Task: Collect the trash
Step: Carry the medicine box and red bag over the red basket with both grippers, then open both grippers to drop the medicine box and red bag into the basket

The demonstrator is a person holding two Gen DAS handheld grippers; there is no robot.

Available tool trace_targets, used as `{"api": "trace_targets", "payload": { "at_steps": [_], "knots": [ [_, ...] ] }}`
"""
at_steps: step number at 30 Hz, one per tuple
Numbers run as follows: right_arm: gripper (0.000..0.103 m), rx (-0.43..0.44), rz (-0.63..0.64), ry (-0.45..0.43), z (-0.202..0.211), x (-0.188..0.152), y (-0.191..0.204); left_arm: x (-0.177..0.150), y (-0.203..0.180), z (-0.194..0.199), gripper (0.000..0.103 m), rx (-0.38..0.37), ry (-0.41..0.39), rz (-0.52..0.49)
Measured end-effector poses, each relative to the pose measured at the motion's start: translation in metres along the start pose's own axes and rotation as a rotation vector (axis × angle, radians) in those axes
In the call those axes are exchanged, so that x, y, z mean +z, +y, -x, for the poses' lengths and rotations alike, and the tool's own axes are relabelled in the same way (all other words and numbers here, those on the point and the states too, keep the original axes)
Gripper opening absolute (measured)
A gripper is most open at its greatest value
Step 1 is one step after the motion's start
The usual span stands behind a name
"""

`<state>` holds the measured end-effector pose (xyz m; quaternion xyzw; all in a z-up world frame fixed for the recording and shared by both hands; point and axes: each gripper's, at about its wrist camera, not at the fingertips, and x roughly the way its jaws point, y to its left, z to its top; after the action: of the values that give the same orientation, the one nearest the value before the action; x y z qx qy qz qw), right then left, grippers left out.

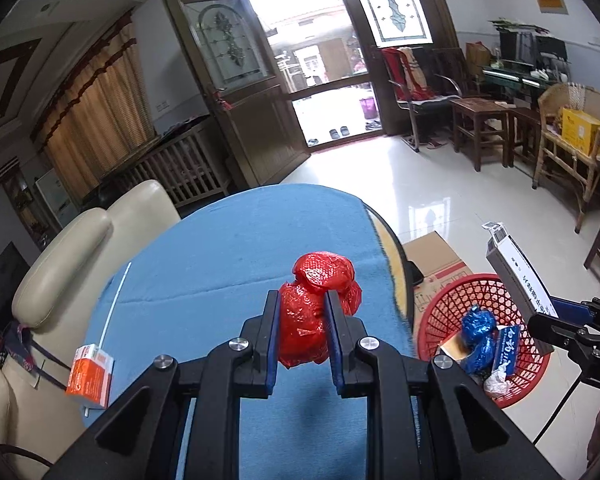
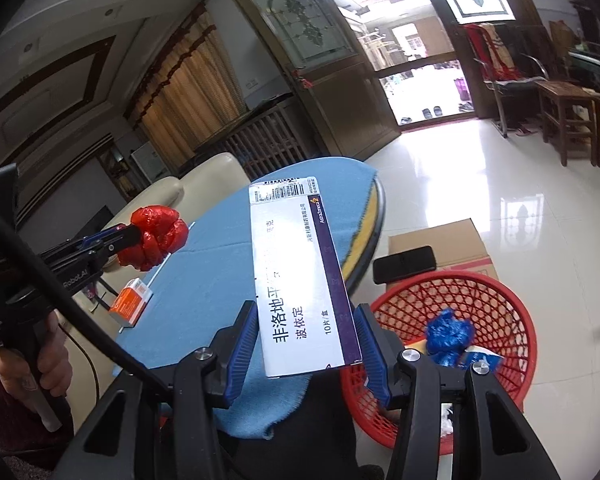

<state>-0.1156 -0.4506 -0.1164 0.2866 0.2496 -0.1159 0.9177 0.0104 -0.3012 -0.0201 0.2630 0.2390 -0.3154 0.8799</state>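
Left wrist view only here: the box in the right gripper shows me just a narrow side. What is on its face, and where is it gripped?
Observer: The medicine box has a white face with dark print, a purple strip along one side and a barcode at the far end. The right gripper clamps its near end.
Operator: Anything else hidden from me?
Observer: A black phone lies flat on the cardboard carton behind the red basket.
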Motion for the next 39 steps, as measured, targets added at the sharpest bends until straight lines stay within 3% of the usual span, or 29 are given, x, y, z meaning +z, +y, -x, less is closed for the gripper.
{"api": "trace_targets", "payload": {
  "at_steps": [21,39],
  "knots": [
    [0.052,-0.053,-0.211,-0.013,0.019,-0.017,-0.095,0.011,-0.094,-0.035,0.022,-0.116,0.062,-0.139],
    [0.053,-0.069,-0.395,0.035,-0.006,-0.039,-0.150,0.000,-0.122,-0.078,0.025,-0.370,0.175,-0.058]
  ]
}}
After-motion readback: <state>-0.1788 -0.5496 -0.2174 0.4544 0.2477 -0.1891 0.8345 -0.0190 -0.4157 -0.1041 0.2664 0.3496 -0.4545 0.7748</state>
